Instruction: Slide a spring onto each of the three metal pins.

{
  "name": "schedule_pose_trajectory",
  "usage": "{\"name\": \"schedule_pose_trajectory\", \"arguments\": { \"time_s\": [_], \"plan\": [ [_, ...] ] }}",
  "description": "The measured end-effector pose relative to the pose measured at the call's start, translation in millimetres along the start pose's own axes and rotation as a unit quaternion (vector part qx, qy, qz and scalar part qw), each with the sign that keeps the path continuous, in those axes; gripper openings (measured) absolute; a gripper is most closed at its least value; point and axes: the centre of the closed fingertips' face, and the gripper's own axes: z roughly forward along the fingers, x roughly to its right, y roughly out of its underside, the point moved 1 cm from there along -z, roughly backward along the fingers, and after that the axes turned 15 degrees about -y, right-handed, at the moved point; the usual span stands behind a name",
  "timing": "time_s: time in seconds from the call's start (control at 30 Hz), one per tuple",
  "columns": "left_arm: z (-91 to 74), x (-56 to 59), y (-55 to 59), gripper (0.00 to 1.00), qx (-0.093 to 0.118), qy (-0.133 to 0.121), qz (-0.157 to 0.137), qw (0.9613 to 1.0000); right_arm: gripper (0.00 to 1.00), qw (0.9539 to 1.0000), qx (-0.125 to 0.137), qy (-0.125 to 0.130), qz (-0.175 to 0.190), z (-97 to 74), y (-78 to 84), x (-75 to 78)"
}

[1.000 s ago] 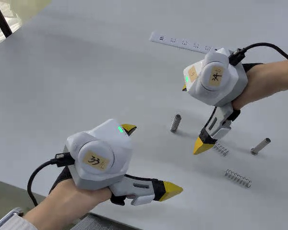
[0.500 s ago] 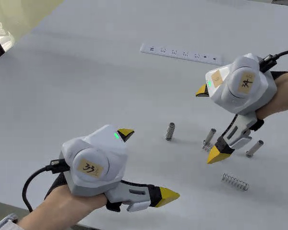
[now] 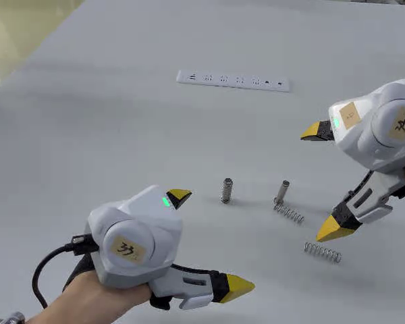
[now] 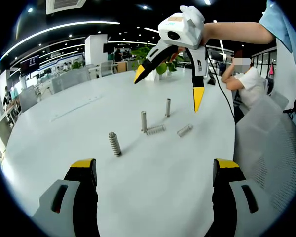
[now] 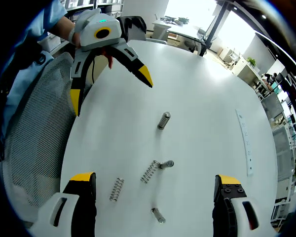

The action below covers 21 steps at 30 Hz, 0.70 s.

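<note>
"Three pins, you said. Where did each one sit?"

"Ahead of my left claw (image 3: 209,241), in line with the gap between its tips, stood the sprung pin (image 4: 114,143), upright with a coil round it. Beyond that was the bare pin (image 4: 143,121), also upright. The far pin (image 4: 167,107) stood past it, below the spread tips of the right claw (image 3: 322,181)."

"And the springs?"

"Two lay flat on the table (image 3: 108,135). The near spring (image 3: 289,213) lay just beside the bare pin. One end seemed to touch the pin's foot, though I couldn't be sure at that size. The loose spring (image 3: 322,252) lay apart from the pins, near the right claw's lower tip."

"What did the claws hold?"

"Nothing. I had both spread wide, jaws well apart and empty, raised off the table. A power strip (image 3: 233,79) lay well beyond both of them."
</note>
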Motion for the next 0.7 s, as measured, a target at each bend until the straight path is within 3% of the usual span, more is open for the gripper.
{"name": "schedule_pose_trajectory", "arguments": {
  "time_s": [0.1, 0.17, 0.33, 0.7],
  "plan": [
    [0.2, 2.5, -3.2, 0.97, 0.002, 0.008, 0.004, 1.0000, 0.99, 0.9998, 0.006, 0.008, 0.016, -6.3, 7.3, -10.4],
    [0.3, 3.8, -5.5, 0.97, 0.005, 0.012, 0.007, 0.9999, 0.99, 0.9994, 0.013, 0.017, 0.028, -12.4, 17.1, -8.8],
    [1.5, 7.5, -6.8, 0.97, 0.005, 0.021, 0.017, 0.9996, 0.99, 0.9975, 0.022, 0.033, 0.058, -19.8, 29.6, -28.4],
    [3.1, 17.7, -10.4, 0.97, 0.000, 0.049, 0.047, 0.9977, 0.99, 0.9896, 0.047, 0.061, 0.122, -32.4, 62.5, -60.0]
  ]
}}
